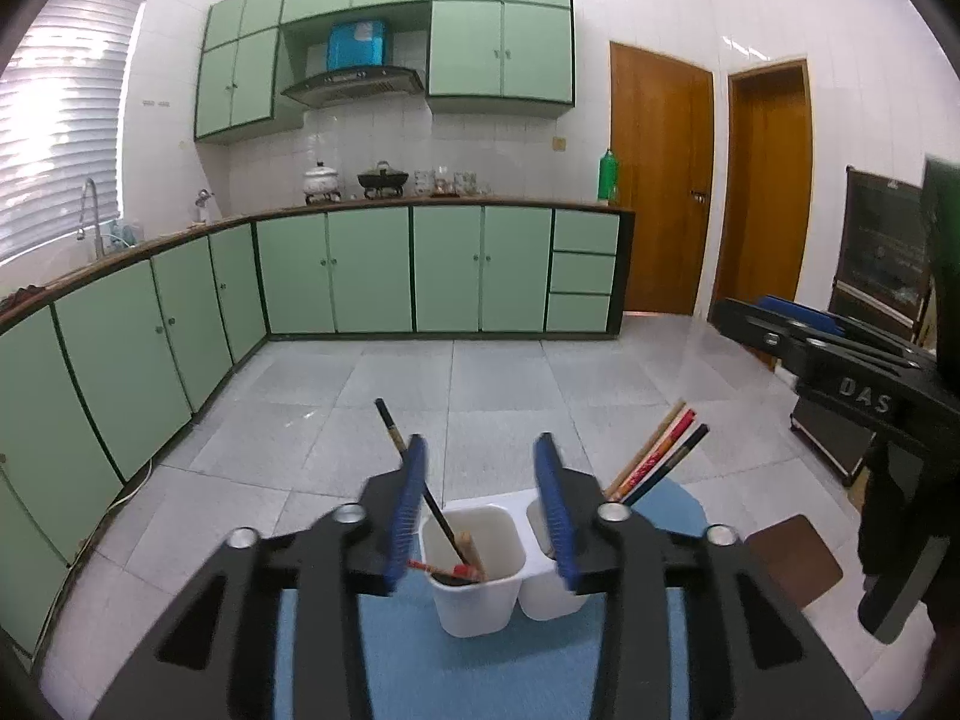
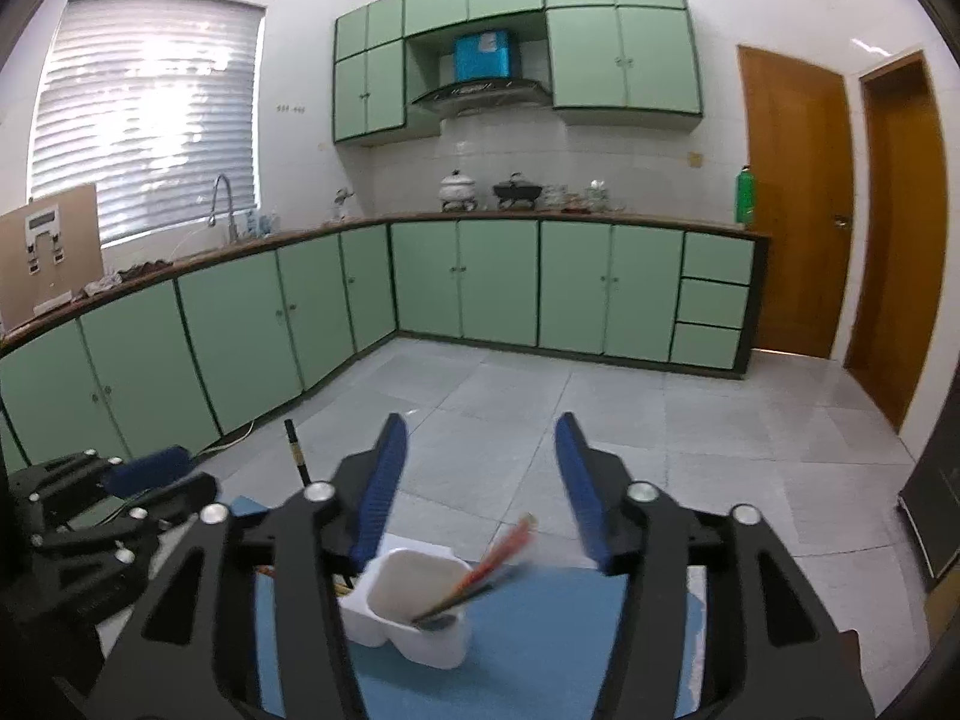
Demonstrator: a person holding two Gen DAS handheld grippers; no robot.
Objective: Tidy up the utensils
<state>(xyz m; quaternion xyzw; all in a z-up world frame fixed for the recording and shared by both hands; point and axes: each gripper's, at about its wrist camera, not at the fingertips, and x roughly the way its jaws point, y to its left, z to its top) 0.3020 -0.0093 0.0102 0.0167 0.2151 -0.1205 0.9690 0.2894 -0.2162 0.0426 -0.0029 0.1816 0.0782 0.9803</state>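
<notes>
A white two-cup holder (image 1: pixel 474 594) stands on a blue mat (image 1: pixel 480 672). Its near cup holds a black chopstick (image 1: pixel 399 441) leaning left, plus short wooden and red pieces. Several chopsticks (image 1: pixel 657 456) lean right from the other cup. My left gripper (image 1: pixel 480 504) is open and empty just above the holder. In the right wrist view the holder (image 2: pixel 414 612) sits below my right gripper (image 2: pixel 480 492), which is open and empty; blurred chopsticks (image 2: pixel 486 570) lean in the near cup. The right gripper also shows in the left wrist view (image 1: pixel 756 315), the left gripper in the right wrist view (image 2: pixel 150 468).
The blue mat (image 2: pixel 540 648) lies on a table over a grey tiled floor. A brown coaster (image 1: pixel 792 561) lies right of the mat. Green cabinets (image 1: pixel 372 270) line the far and left walls. Two wooden doors (image 1: pixel 660 180) stand at the right.
</notes>
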